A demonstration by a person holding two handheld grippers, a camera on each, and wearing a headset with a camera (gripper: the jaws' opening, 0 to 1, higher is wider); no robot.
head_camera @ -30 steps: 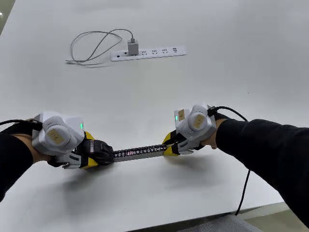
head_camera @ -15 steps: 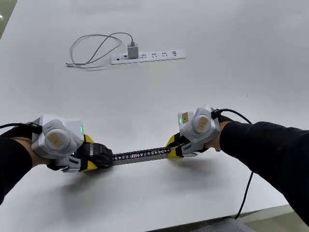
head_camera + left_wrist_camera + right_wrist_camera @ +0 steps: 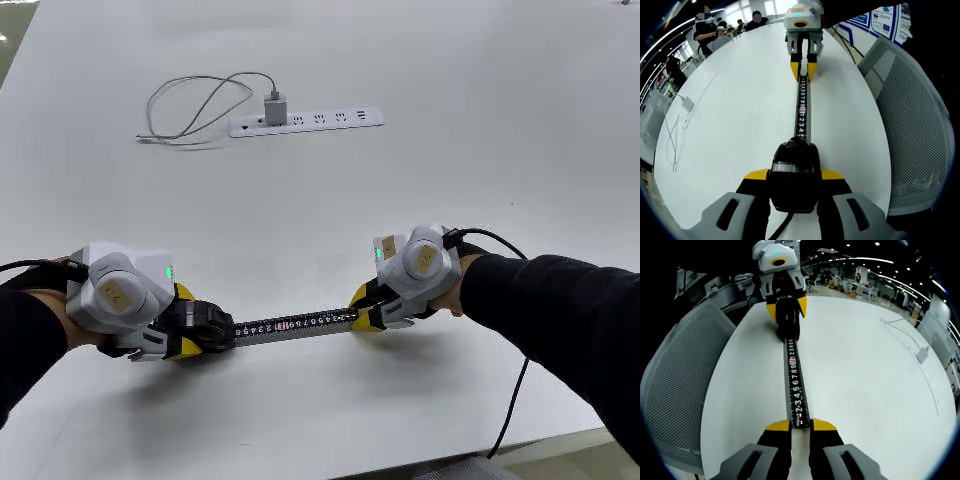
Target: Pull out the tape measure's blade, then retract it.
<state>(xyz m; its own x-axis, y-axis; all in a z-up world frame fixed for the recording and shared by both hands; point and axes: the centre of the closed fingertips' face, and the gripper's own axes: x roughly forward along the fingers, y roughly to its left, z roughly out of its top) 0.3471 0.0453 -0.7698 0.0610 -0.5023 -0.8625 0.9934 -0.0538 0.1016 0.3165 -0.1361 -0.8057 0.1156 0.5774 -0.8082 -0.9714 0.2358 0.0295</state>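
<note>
Tape measure: left gripper jaws | blade tip: right gripper jaws

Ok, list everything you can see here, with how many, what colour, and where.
tape measure case: one, black, in the left gripper
blade: one, dark with pale numbers, stretched between the grippers
table: one, white, under everything
power strip: one, white, far side of the table
charger: one, white, plugged into the strip
cable: one, grey, looped left of the charger
chair: one, grey mesh, beside the table
people: a few, far background
left gripper: grey, yellow tips, shut on the case
right gripper: same, shut on the blade's end
sleeves: two, black
</note>
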